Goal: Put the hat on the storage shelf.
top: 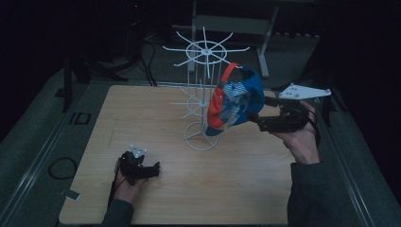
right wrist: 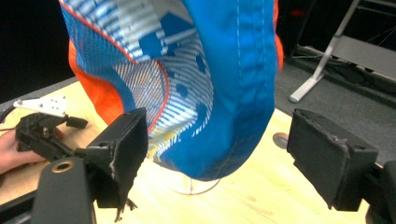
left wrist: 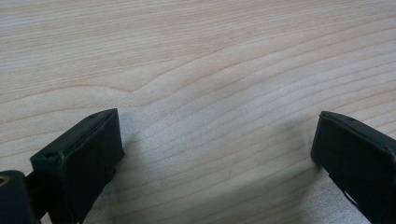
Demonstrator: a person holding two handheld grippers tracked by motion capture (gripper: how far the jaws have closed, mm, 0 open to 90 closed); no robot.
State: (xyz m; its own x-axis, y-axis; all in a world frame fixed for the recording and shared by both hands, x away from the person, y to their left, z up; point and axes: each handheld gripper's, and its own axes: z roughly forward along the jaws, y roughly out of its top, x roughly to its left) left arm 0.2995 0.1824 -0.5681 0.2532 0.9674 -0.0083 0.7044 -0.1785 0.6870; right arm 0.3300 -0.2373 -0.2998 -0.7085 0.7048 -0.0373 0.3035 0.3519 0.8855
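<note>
Cap (top: 235, 101): blue, orange trim and orange brim, patterned lining of white stripes and blue patches; hangs on the white wire rack, above the counter, on the rack's right side as the high view shows it.
Cap, close (right wrist: 219, 88): in the right gripper view the blue rim hangs down between the two black jaws; a gap shows on each side, neither pad pressing the cloth.
Wire rack (top: 204, 85): white, upright, ring base on the counter, spoked hooks at the top and lower down the post.
Right tongs (top: 257, 120): held up off the counter in the person's right hand (top: 302, 139), pointing at the cap from its right; jaws wide, nothing gripped.
Right tongs, own view (right wrist: 217, 154): jaws well apart, the cap's lower edge between them.
Left tongs (top: 156, 168): low at the near left part of the counter, in the person's left hand (top: 127, 182), well apart from rack and cap.
Left tongs, own view (left wrist: 217, 149): jaws wide, bare wood grain between them, nothing held.
Counter (top: 142, 113): light wood top, dim room around it.
Background: grey metal frame legs on the floor beyond the far edge; cables on the floor at far left.
</note>
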